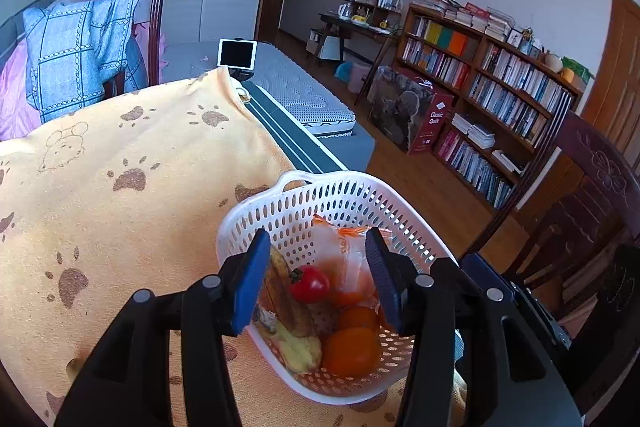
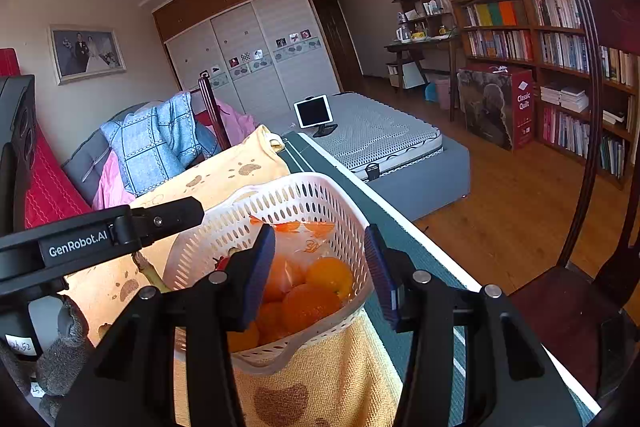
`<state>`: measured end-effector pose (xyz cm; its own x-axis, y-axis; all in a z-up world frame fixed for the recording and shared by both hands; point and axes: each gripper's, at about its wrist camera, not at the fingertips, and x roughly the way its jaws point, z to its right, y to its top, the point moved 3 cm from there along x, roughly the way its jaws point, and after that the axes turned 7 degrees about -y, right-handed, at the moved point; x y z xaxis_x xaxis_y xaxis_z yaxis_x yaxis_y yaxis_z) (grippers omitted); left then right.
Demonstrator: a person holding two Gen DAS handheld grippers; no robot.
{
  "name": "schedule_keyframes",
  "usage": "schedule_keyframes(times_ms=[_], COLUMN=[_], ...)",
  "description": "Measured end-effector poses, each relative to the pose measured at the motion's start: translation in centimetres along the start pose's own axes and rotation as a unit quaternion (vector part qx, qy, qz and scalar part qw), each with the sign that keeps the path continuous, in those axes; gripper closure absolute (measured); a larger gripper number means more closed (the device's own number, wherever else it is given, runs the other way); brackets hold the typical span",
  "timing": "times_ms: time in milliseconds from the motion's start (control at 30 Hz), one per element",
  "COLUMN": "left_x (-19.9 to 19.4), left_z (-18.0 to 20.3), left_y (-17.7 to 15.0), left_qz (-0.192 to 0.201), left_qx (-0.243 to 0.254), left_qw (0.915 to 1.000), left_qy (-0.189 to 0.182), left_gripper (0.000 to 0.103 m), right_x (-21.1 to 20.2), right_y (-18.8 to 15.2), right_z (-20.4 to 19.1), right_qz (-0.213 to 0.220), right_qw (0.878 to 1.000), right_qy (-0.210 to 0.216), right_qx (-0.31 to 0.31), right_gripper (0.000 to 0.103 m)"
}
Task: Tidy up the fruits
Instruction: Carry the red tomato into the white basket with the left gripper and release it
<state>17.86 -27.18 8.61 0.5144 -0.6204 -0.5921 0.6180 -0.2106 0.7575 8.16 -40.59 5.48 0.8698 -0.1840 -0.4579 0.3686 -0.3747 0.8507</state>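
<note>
A white perforated basket (image 1: 248,219) stands on the yellow paw-print cloth (image 1: 120,187). It holds a banana (image 1: 286,301), several oranges (image 1: 352,351), a clear plastic bag (image 1: 344,255) and a small red tomato (image 1: 310,283). My left gripper (image 1: 316,239) hovers over the basket, jaws apart; the tomato lies below and between them, touched by neither pad. In the right wrist view my right gripper (image 2: 319,231) is open astride the basket's (image 2: 320,187) right wall, one finger over the oranges (image 2: 316,299), the other outside. The left gripper's body (image 2: 80,243) reaches in from the left.
The basket sits near the table's green, white-trimmed edge (image 2: 400,239). A dark wooden chair (image 2: 580,287) stands just beyond that edge on the right. A gloved hand (image 2: 68,347) holds the left tool. Another chair with draped clothes (image 1: 80,55) is behind the table.
</note>
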Motion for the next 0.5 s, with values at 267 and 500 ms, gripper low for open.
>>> schedule_keyframes(times_ms=[267, 500], left_x=[-1.6, -2.9], left_z=[-1.8, -2.7], left_y=[0.5, 0.5], left_qz=[0.017, 0.025], left_qx=[-0.019, -0.022], left_qw=[0.9996, 0.9992], left_qy=[0.013, 0.024], left_gripper=[0.047, 0.047], right_x=[0.0, -0.1], right_y=[-0.1, -0.1], right_z=[-0.1, -0.2], right_qz=[0.000, -0.001], right_qw=[1.000, 1.000], right_qy=[0.000, 0.000], right_qx=[0.000, 0.000], right_gripper=[0.055, 0.055])
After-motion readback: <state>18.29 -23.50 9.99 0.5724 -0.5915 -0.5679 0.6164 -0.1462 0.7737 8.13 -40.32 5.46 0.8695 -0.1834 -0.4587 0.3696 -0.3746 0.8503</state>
